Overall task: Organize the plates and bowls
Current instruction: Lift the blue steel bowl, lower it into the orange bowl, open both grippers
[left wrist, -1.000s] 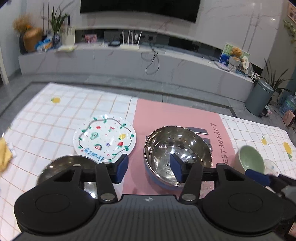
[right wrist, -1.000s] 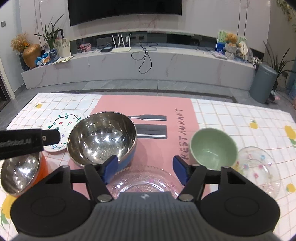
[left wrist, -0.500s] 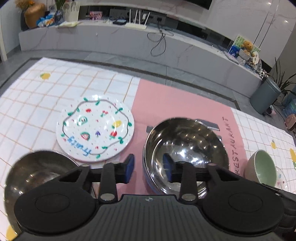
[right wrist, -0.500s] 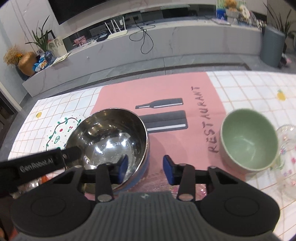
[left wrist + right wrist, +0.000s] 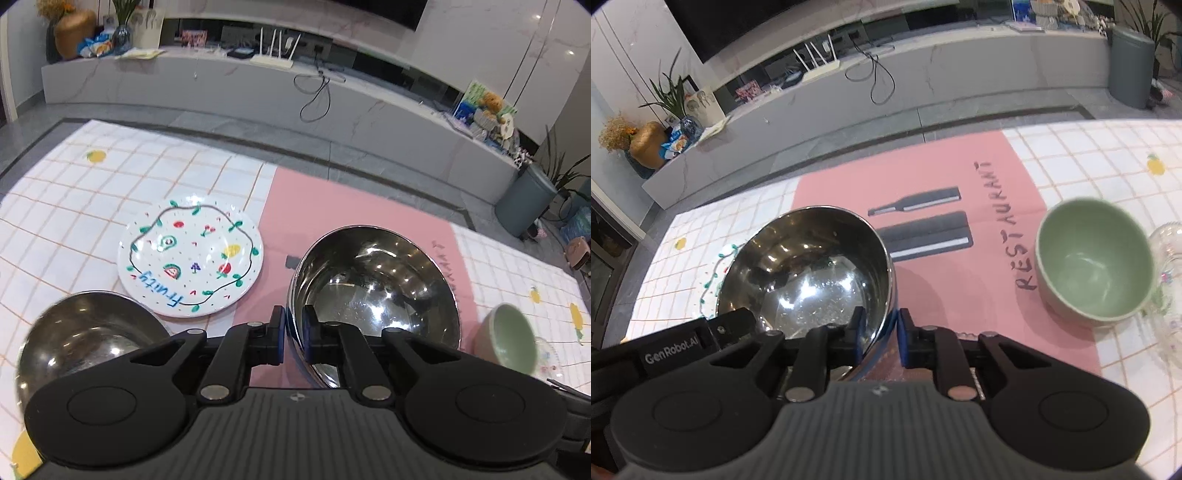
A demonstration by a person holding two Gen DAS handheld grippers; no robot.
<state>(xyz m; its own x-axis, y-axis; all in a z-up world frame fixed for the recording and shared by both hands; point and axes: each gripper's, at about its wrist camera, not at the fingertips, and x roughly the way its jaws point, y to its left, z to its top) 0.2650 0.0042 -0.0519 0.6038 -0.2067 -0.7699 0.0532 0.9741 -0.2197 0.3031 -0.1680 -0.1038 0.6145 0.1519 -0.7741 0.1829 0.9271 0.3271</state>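
A large steel bowl (image 5: 373, 288) with a blue outside sits on the pink mat. My left gripper (image 5: 294, 334) is shut on its near-left rim, one pad inside and one outside. From the other side my right gripper (image 5: 881, 334) straddles the same bowl (image 5: 809, 269) at its near-right rim. Its jaws are closing, and both pads sit against the wall. A white fruit-patterned plate (image 5: 190, 258) lies left of the bowl. A smaller steel bowl (image 5: 85, 343) is at the near left. A green bowl (image 5: 1095, 258) stands to the right.
A clear glass plate (image 5: 1169, 288) lies right of the green bowl at the picture's edge. The pink mat (image 5: 945, 295) has knife prints and lettering and lies on a checked cloth (image 5: 74, 206). Beyond the table are a grey floor and a long low cabinet (image 5: 258, 92).
Both grippers' jaws went from wide apart to closed over the large steel bowl's rim. Both tools came closer to the bowl, and the right one rolled.
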